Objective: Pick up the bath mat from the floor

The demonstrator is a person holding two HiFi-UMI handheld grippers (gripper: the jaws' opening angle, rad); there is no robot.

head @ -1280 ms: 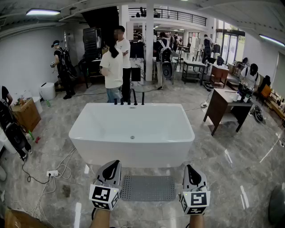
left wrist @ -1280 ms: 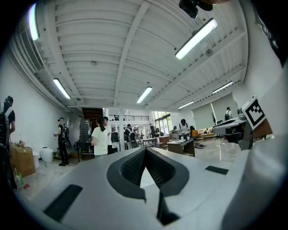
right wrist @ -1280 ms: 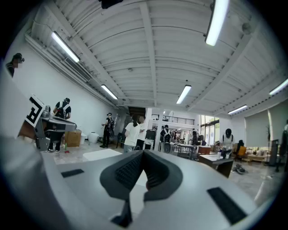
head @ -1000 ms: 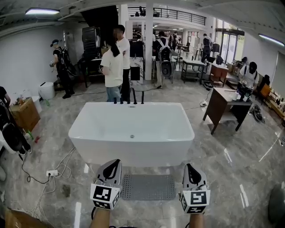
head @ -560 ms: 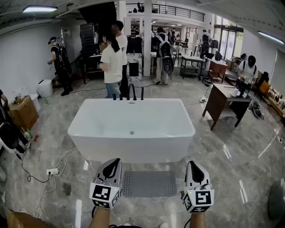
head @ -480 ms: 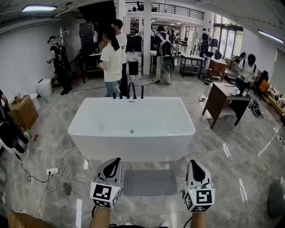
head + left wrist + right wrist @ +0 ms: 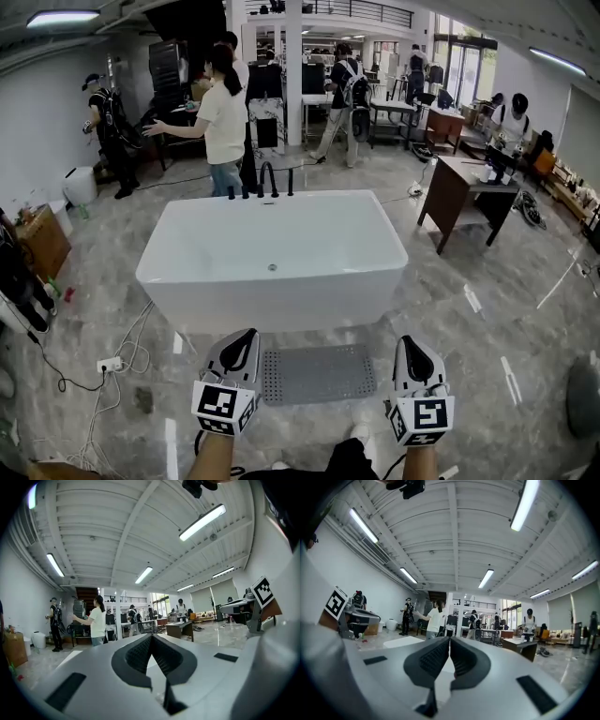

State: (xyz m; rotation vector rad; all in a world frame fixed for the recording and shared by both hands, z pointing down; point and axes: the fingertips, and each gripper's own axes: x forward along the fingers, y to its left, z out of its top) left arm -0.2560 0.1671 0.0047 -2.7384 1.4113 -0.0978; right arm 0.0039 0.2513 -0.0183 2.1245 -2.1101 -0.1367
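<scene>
A grey perforated bath mat [image 7: 316, 373] lies flat on the floor in front of the white bathtub [image 7: 272, 262]. My left gripper [image 7: 240, 343] is held up at the mat's left edge, shut and empty. At the mat's right edge my right gripper [image 7: 411, 348] is raised the same way, shut and empty. Both point forward and upward, well above the mat. In the left gripper view the closed jaws [image 7: 152, 641] face the room and ceiling; the right gripper view shows its jaws [image 7: 449, 645] closed too. The mat is not visible in either gripper view.
A brown desk [image 7: 461, 192] stands at the right. A power strip and cables [image 7: 111, 364] lie on the floor at the left, near a cardboard box [image 7: 44, 241]. A person in a white shirt [image 7: 223, 120] stands behind the tub; several others work farther back.
The view has moved forward and tilted down slightly, so tub and mat sit a bit closer. The person in white has stretched an arm out. Both grippers stay shut.
</scene>
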